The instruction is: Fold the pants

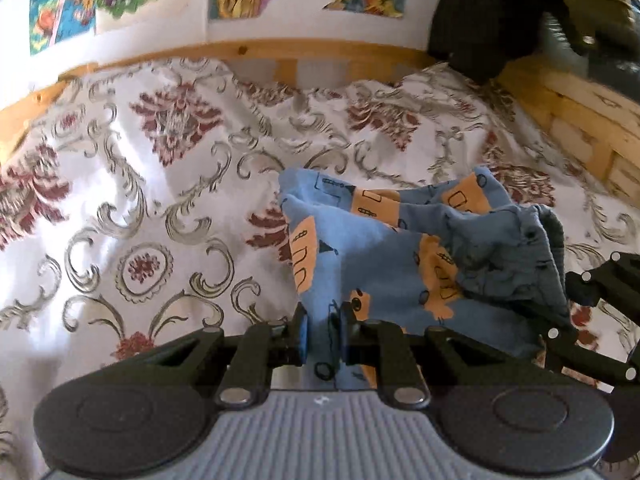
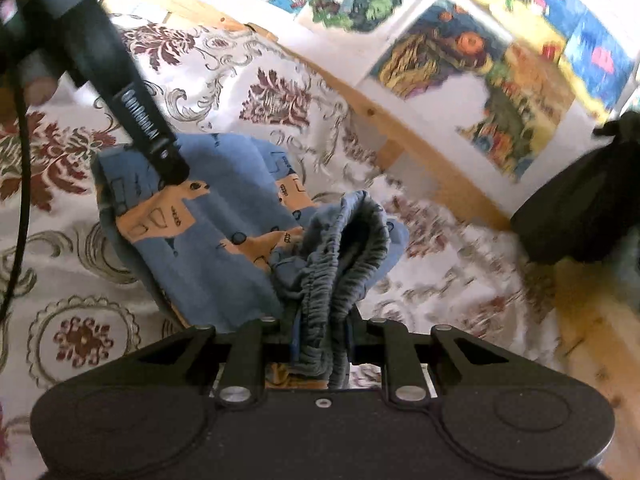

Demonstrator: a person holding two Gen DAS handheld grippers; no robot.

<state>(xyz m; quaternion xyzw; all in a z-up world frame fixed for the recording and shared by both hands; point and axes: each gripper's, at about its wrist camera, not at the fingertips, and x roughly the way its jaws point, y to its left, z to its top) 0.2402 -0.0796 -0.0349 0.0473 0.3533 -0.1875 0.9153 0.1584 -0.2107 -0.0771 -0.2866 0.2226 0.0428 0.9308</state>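
Observation:
Small blue pants [image 1: 384, 248] with orange vehicle prints lie bunched on a floral bedspread [image 1: 140, 184]. My left gripper [image 1: 323, 334] is shut on the blue leg fabric near the view's bottom centre. The right gripper shows at the right edge of this view, by the gathered waistband [image 1: 548, 248]. In the right wrist view my right gripper [image 2: 322, 340] is shut on the elastic waistband [image 2: 344, 256], which stands up in folds. The pants [image 2: 208, 240] spread to the left there, with the left gripper's dark body [image 2: 132, 100] above their far end.
A wooden bed frame [image 1: 280, 50] runs along the far side and the right. Colourful posters [image 2: 472, 76] hang on the white wall behind. A dark object [image 2: 584, 208] rests at the bed's corner. A black cable [image 2: 22, 184] hangs at the left.

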